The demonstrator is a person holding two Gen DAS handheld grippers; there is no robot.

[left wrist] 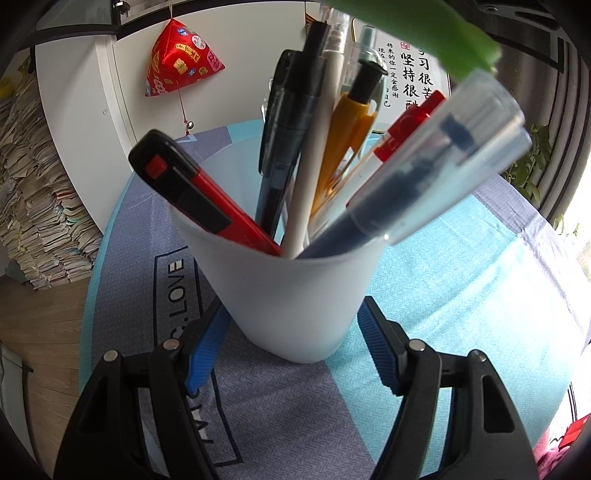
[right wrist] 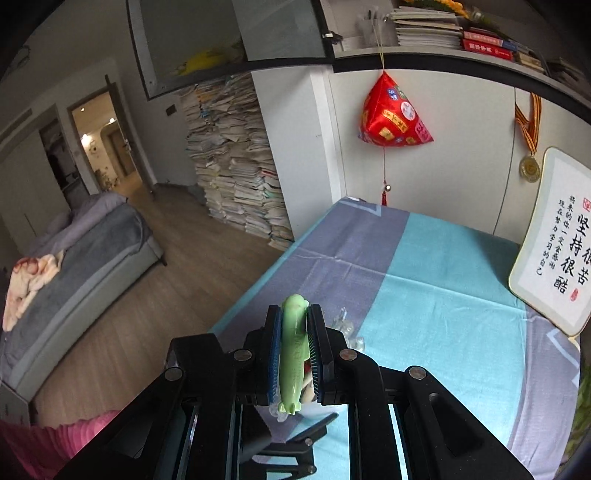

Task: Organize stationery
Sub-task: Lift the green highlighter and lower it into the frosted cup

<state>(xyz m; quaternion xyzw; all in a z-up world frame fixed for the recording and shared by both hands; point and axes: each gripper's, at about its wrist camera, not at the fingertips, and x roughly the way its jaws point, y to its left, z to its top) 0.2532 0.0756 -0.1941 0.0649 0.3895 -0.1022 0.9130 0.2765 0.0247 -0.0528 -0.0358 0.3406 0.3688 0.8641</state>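
Note:
A white cup stands on the blue and grey tablecloth, full of several pens, with a red and black utility knife leaning left. My left gripper has its blue pads on both sides of the cup's base and grips it. My right gripper is shut on a light green pen, held above the table. The green pen also shows blurred at the top of the left wrist view, above the cup. Pen tips show just below the right gripper.
A framed calligraphy board leans at the table's back right. A red pyramid ornament hangs on the white wall. Stacks of papers stand on the floor to the left, beyond the table edge. A bed is farther left.

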